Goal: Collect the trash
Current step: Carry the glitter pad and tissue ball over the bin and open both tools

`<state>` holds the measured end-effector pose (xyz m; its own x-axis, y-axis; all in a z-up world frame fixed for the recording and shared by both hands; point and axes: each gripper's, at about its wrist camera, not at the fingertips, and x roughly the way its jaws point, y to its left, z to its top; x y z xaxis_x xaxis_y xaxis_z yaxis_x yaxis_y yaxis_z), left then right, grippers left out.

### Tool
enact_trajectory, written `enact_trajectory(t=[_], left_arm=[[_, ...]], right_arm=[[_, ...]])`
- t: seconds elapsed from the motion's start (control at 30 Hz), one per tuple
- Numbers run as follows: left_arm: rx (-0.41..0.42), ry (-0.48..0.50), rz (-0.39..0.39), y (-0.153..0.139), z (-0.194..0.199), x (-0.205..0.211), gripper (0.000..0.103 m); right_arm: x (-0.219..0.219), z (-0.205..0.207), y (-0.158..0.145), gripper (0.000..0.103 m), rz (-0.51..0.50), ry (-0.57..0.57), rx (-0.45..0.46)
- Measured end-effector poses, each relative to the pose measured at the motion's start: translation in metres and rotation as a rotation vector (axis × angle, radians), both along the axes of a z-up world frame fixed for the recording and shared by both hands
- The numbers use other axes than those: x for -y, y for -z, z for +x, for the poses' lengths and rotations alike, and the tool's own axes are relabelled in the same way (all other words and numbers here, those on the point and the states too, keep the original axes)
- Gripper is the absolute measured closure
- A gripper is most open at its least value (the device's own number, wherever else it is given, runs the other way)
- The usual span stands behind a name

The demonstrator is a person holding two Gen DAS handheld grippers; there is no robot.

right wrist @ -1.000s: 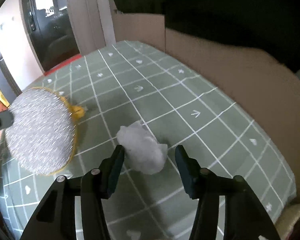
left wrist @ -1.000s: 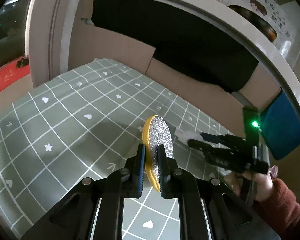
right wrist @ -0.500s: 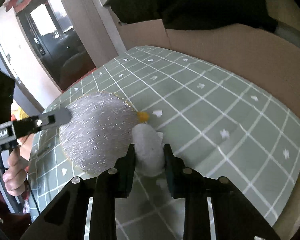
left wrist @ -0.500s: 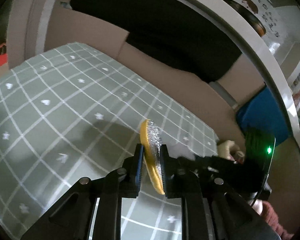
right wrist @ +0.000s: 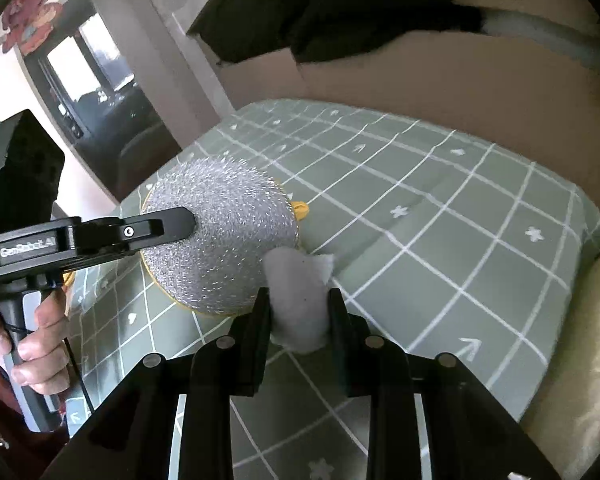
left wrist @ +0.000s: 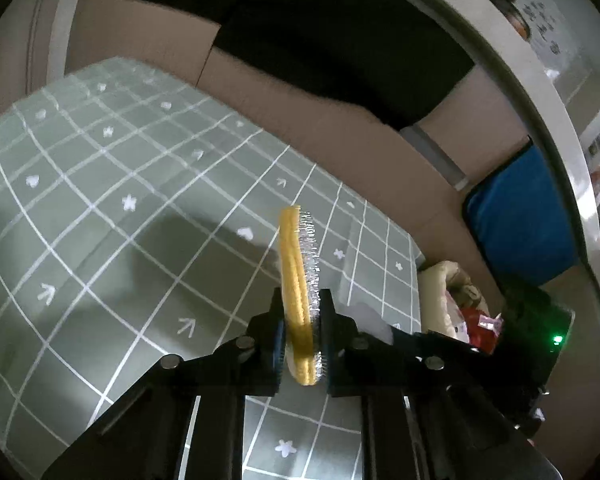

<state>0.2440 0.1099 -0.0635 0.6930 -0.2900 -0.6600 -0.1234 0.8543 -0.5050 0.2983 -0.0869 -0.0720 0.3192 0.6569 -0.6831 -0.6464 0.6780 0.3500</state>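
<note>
Between the right tongs [right wrist: 299, 312], the tissue wad [right wrist: 298, 296] now sits clamped.

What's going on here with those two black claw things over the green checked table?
A person is holding a handheld gripper in each hand and picking up trash from a table with a green grid cloth. The left gripper has a round yellow brush with silvery bristles between its jaws, which are closing on it. The right gripper is shut on a white wad of fluff, held right beside the brush's bristles. A hand grips the left tool's handle.
</note>
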Motion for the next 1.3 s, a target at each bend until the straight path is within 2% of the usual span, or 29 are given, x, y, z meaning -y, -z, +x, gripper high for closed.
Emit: enact_trajectory(t=[0.2, 0.37, 0.63, 0.73, 0.93, 1.13, 1.3], left_arm=[[0.082, 0.007, 0.095, -0.027, -0.008, 0.025, 0.089], [0.199, 0.032, 0.214, -0.064, -0.019, 0.062, 0.089], [0.369, 0.12, 0.314, -0.119, -0.031, 0.129, 0.089], [0.421, 0.168, 0.331, -0.132, -0.037, 0.154, 0.089], [0.473, 0.246, 0.324, -0.148, -0.038, 0.199, 0.089], [0.467, 0.324, 0.315, -0.14, -0.031, 0.231, 0.089], [0.435, 0.385, 0.279, -0.125, -0.018, 0.251, 0.089]], right_arm=[[0.027, -0.014, -0.028, 0.077, -0.021, 0.08, 0.085], [0.057, -0.034, -0.065, 0.077, -0.013, 0.138, 0.181], [0.121, -0.062, -0.128, 0.077, -0.006, 0.295, 0.336], [0.146, -0.072, -0.146, 0.077, 0.001, 0.354, 0.379], [0.19, -0.088, -0.167, 0.077, -0.014, 0.456, 0.441], [0.222, -0.093, -0.168, 0.077, -0.026, 0.532, 0.441], [0.24, -0.087, -0.155, 0.077, -0.034, 0.573, 0.413]])
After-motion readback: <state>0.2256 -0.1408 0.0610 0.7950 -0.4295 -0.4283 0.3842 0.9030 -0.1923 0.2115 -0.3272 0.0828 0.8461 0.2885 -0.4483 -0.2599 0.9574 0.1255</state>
